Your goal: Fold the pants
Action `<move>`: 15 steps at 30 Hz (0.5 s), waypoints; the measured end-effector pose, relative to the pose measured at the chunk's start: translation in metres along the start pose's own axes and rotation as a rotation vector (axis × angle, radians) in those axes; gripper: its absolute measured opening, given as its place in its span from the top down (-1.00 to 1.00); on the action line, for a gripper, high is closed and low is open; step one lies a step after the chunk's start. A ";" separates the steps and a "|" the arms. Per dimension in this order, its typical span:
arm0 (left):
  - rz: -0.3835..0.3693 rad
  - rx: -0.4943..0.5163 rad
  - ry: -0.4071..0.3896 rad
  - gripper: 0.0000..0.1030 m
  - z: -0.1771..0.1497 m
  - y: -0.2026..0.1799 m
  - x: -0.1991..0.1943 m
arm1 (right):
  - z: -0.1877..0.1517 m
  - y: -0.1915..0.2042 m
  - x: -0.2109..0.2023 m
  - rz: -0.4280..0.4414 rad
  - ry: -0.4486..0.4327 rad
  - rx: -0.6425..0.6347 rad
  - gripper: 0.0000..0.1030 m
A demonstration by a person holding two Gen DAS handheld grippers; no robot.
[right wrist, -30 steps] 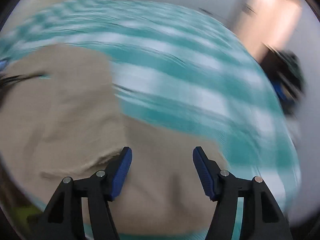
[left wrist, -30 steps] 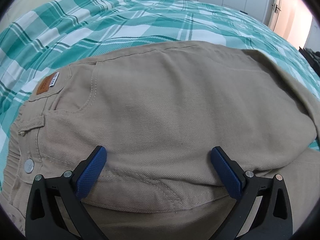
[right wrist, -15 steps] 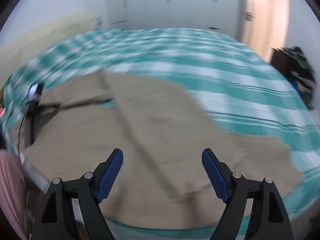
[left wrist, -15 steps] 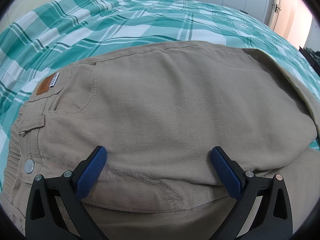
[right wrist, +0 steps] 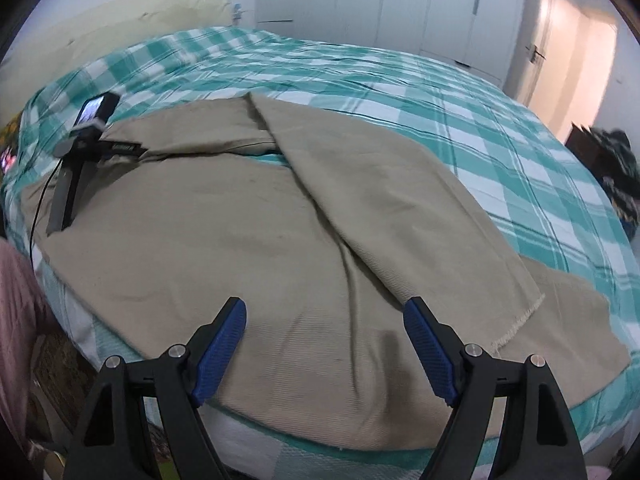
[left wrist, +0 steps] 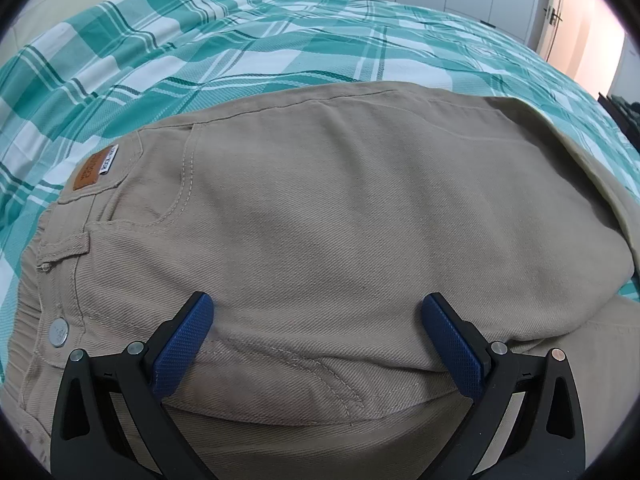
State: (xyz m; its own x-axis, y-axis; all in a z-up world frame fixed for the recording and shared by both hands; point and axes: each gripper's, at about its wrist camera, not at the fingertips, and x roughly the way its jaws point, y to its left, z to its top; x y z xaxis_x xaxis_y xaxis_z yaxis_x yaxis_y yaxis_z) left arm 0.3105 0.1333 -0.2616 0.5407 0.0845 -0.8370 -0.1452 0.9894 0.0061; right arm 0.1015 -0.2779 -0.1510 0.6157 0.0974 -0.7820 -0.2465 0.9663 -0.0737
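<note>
On the checked bedspread (left wrist: 248,52), khaki pants (left wrist: 340,216) (one leg crossed over).

Beyond the pants (right wrist: 248,240), the checked bed (right wrist: 460,92) lies bare and open for passage toward the wardrobes. At the bed's left, the left tool (right wrist: 96,140) stands over the pants, blocking that side.

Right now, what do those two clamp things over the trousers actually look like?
Both look alike. The left gripper and the right gripper each have two black plastic arms with triangular cut-outs and silver pivot screws. Their fingers carry dark blue pads with a knurled, dotted texture. The left one, seen from the right wrist camera, trails a thin black cable.
</note>
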 end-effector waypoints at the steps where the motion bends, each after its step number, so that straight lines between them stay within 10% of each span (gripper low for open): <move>1: 0.000 0.000 0.000 -0.99 0.000 0.000 0.000 | 0.001 -0.003 0.000 -0.002 0.002 0.017 -0.56; 15: 0.000 0.000 0.000 -0.99 0.000 0.000 0.000 | 0.002 -0.007 -0.003 -0.011 -0.007 0.038 -0.56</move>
State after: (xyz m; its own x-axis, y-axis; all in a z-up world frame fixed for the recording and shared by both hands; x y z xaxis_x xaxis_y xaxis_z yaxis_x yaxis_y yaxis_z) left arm 0.3108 0.1330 -0.2617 0.5405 0.0844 -0.8371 -0.1452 0.9894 0.0060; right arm 0.1029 -0.2846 -0.1474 0.6234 0.0877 -0.7770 -0.2112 0.9757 -0.0592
